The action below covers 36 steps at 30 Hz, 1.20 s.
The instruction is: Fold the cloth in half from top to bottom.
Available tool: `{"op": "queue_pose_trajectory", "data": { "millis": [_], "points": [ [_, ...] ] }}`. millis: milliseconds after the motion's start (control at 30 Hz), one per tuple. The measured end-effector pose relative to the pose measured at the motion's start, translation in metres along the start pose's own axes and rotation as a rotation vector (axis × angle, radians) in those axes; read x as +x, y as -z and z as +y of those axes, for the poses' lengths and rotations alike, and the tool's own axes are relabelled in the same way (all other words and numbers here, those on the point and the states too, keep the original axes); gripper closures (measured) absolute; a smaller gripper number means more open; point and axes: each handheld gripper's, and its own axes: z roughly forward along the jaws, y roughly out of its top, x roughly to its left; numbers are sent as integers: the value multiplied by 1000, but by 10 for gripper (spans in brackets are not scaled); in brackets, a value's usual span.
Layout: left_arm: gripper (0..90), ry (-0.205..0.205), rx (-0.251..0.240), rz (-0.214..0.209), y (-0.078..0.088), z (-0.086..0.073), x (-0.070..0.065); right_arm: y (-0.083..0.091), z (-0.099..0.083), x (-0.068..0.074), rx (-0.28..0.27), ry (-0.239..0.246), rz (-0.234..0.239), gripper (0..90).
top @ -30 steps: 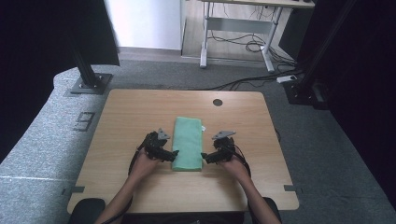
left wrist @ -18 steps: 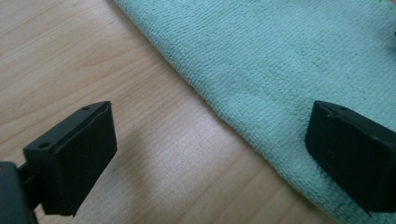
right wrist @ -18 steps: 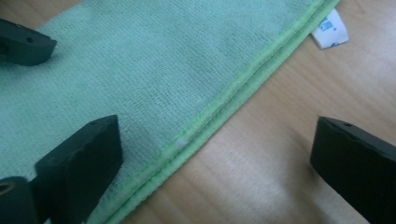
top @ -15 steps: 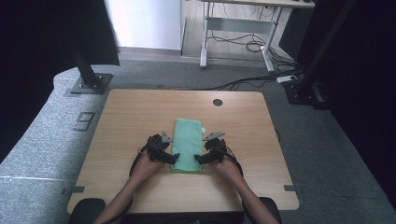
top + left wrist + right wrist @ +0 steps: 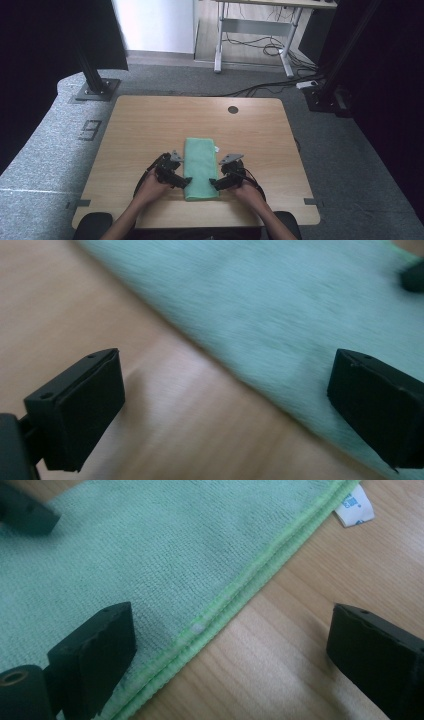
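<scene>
Both grippers have closed in on the folded green towel (image 5: 201, 168) from its two long sides since the earlier frames, when they stood a little apart from it. Right gripper's jaws have just been closing slightly; nothing is pinched between them yet.

Towel: lies flat on the wooden table (image 5: 150, 125), long axis running from the near edge toward the far edge, roughly centred between the left and right edges, its near end close to the near edge. A small white label (image 5: 354, 508) sticks out from one stitched hem.

Left gripper (image 5: 183, 181): at the towel's left long edge, toward the near end. In the left gripper view the jaws stand wide apart, one over bare wood, the other over the cloth, so they straddle the edge. That view is motion-blurred, so contact with the cloth cannot be judged.

Right gripper (image 5: 215, 182): at the towel's right long edge, opposite the left one. In the right gripper view the jaws stand wide, one over the cloth, one over the wood, with the doubled hem between them. Pads not pressing on the cloth.

Person's hands hold both grippers from the near edge.
</scene>
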Motion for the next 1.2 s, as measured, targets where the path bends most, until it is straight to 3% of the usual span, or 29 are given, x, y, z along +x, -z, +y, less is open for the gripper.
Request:
{"op": "queue_pose_trajectory", "data": {
  "millis": [200,300,400,600,800,1000,1200],
  "points": [
    [25,35,-55,77,0,9,17,1,-2,0,-6,-7,3,45],
    [25,36,-50,74,-5,9,19,0,-3,0,-9,-9,3,42],
    [20,10,-23,76,-11,6,17,0,-3,-1,-13,-8,4,41],
    [20,54,-55,26,-14,0,24,0,-2,-1,-6,-4,3,40],
    [0,51,-69,27,-15,-2,24,1,4,-4,12,-17,38,80],
    [0,48,-67,27,-15,-2,25,1,23,-19,-21,-49,31,96],
    [0,50,-67,27,-15,-2,24,-6,48,-34,-23,-81,5,216]
  ]
}}
